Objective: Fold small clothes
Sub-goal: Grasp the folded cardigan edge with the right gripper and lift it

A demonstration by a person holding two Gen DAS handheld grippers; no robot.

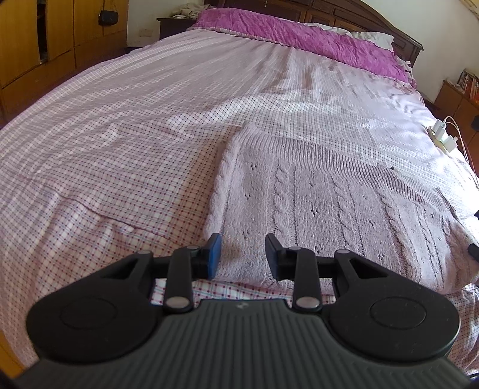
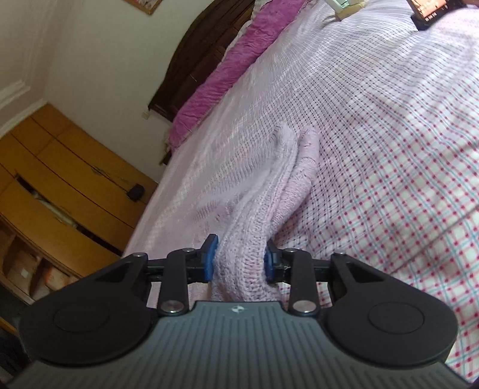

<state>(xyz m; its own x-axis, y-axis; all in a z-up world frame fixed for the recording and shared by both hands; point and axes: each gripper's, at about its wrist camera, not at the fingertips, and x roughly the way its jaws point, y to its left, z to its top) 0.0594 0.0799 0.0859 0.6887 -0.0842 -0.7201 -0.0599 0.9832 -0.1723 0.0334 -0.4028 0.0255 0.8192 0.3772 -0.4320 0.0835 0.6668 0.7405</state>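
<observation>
The pink knit sweater [image 1: 329,203] lay flat on the checked bed [image 1: 119,149]. The left gripper [image 1: 243,254] hovered released over its near hem; the right gripper [image 2: 239,260] clenched what was probably a sleeve, mid-fold. Next: carry it leftward across the body

The sweater [image 1: 329,203] runs out past the right edge of the left wrist view, beyond the left claw [image 1: 243,255], so its far side is cut off. In the right wrist view the right claw [image 2: 239,258] covers the pinched knit, and the bedsheet [image 2: 239,125] ahead of it is blurred. A dark object [image 2: 431,12] far ahead is cropped by the top edge.
</observation>
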